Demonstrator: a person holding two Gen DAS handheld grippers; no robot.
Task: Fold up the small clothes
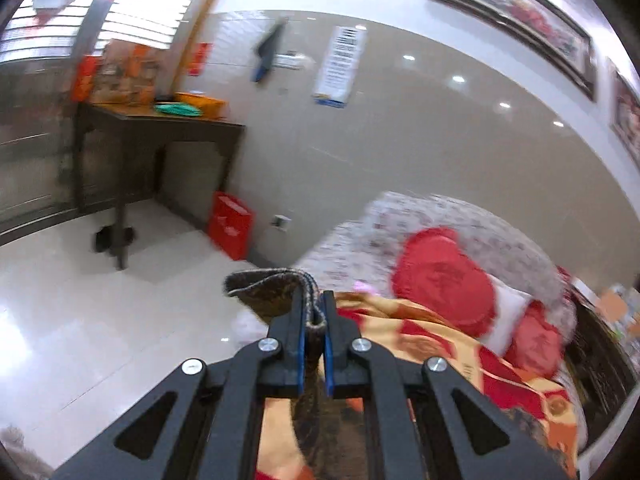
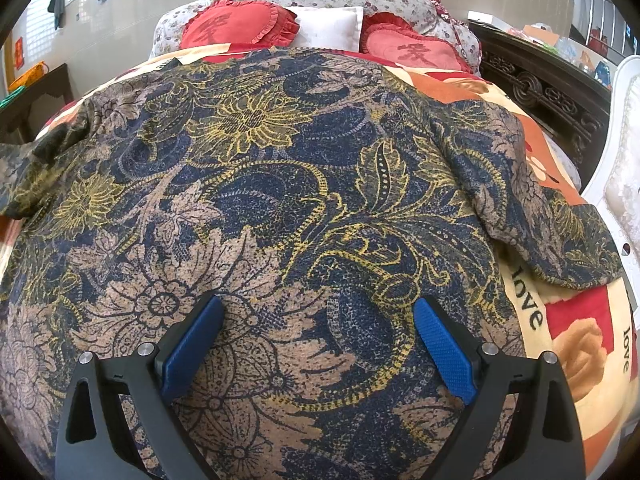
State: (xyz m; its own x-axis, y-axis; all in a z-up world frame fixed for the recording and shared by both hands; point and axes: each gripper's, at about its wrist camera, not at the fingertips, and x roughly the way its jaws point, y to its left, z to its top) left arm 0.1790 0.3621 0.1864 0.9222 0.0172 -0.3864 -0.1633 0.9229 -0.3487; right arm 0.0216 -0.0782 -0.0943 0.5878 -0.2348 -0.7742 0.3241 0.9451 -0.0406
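Observation:
A dark blue, tan and yellow floral garment lies spread flat over the bed's blanket, filling most of the right wrist view. My right gripper is open, hovering just above its near part with nothing between the blue pads. My left gripper is shut on a folded edge of the same garment, lifted off the bed at its left side; the cloth hangs down between the fingers.
A red, orange and cream blanket covers the bed. Red heart cushions and a white pillow lie at the headboard. A dark carved cabinet stands right. A dark side table and red box stand on the tiled floor, left.

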